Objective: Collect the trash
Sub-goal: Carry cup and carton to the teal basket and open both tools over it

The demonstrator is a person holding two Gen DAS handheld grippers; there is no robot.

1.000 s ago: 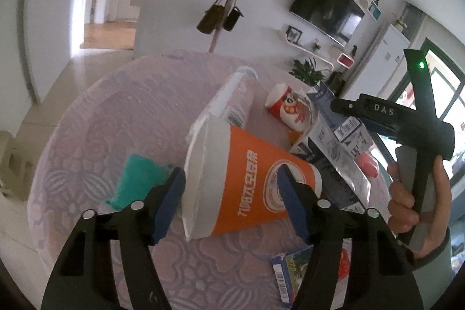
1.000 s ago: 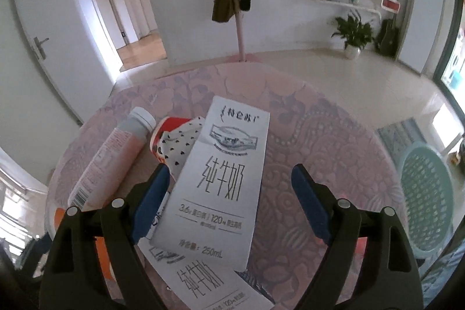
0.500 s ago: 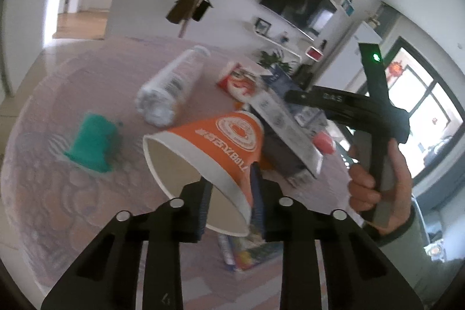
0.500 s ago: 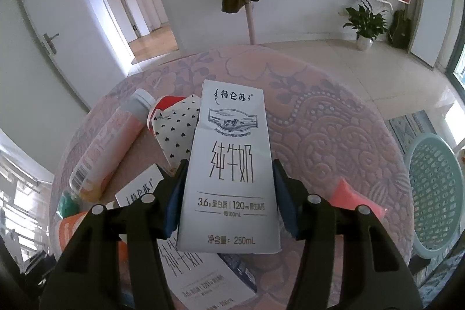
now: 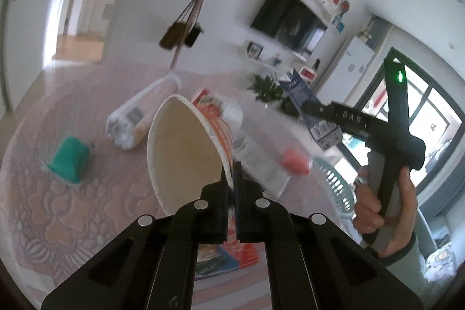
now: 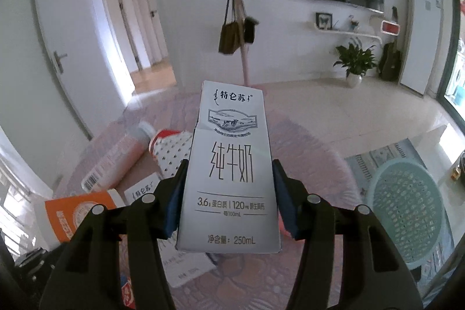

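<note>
Left tool (image 5: 231, 179): pinched tight on the rim of the orange paper cup (image 5: 186, 147), squashed, maybe bent.
Right tool (image 6: 229, 193): squeezing a white milk carton (image 6: 229, 164).

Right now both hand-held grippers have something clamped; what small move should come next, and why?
Probably carry both loads toward the mint-green basket on the floor to the right of the table. The right hand-held gripper clamps the milk carton clear of the tablecloth, and the left hand-held gripper pinches the rim of the orange paper cup. Neither load is over the basket yet.
</note>
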